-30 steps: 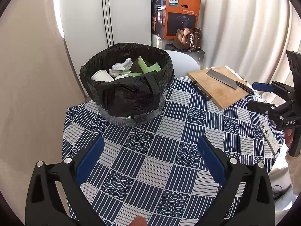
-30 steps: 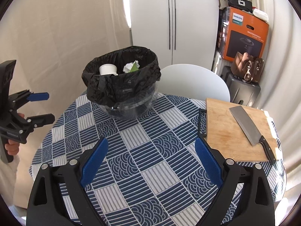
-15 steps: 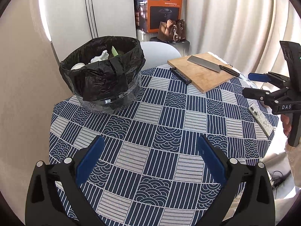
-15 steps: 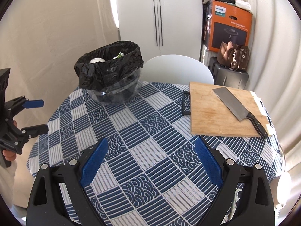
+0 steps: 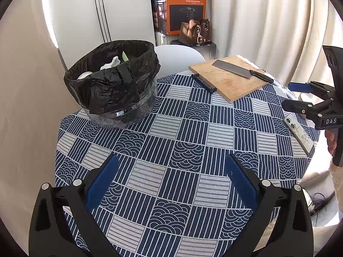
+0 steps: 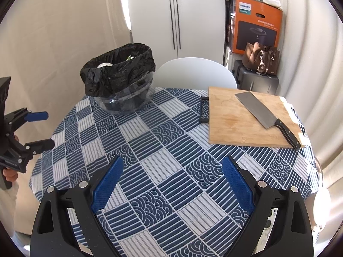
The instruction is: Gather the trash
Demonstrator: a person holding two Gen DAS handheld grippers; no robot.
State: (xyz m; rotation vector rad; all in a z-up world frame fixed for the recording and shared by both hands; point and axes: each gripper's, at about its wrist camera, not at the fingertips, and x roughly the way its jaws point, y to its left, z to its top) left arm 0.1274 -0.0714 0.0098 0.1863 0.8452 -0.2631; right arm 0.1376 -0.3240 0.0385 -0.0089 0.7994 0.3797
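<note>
A clear bin lined with a black bag (image 5: 115, 90) (image 6: 121, 81) stands at the far left of the round table with the blue patterned cloth (image 5: 188, 141) (image 6: 171, 150). Crumpled white paper (image 5: 111, 62), a paper cup and a green scrap lie inside it. My left gripper (image 5: 171, 177) hovers open over the near table edge, nothing between its blue pads. My right gripper (image 6: 172, 177) is open too and holds nothing, over the near right part of the table. Each gripper shows in the other's view: the right one (image 5: 300, 96), the left one (image 6: 40, 128).
A wooden cutting board (image 5: 229, 79) (image 6: 250, 120) with a cleaver (image 5: 240, 70) (image 6: 263, 113) lies at the far right. A phone (image 5: 299, 132) rests near the right edge. A white chair (image 6: 195, 72), a suitcase, a handbag and an orange box stand behind the table.
Both grippers have drawn back and away from the bin, so more of the table shows. Both stayed open and empty. The bin has not moved.
</note>
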